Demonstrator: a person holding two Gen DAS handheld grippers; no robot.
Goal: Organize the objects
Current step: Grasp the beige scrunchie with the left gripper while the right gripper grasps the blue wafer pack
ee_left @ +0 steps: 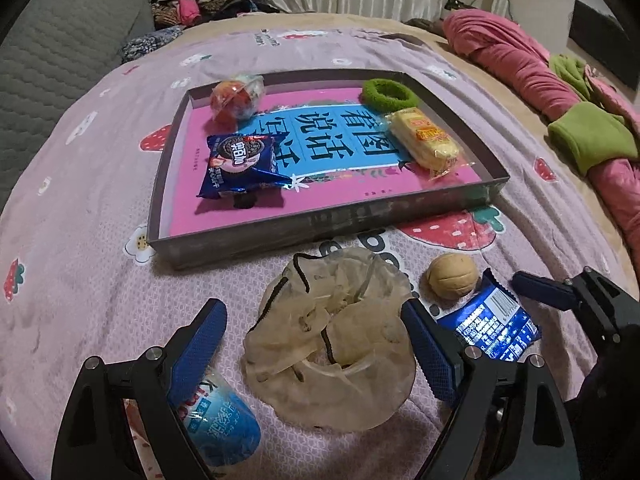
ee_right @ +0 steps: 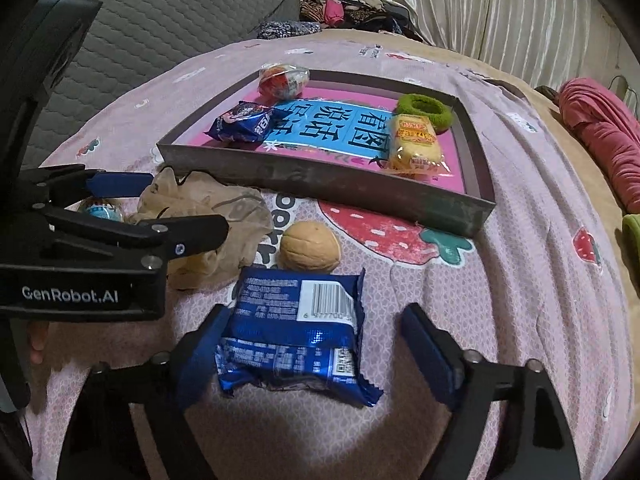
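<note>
Here, left tongs (ee_left: pixel 314 344) wide open astride a crumpled mesh pouch (ee_left: pixel 332 340); right tongs (ee_right: pixel 310 354) likewise (nothing gripped) around a blue snack packet (ee_right: pixel 296 336).

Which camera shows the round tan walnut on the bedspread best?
The right wrist view: the round tan walnut sits whole and unobstructed, just beyond the blue foil snack packet. The left wrist view shows it too, smaller and off to the right.

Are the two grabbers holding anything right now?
No, nothing yet. The left gripper is open around the crumpled net pouch, and the right gripper is open around the blue snack packet.
</note>
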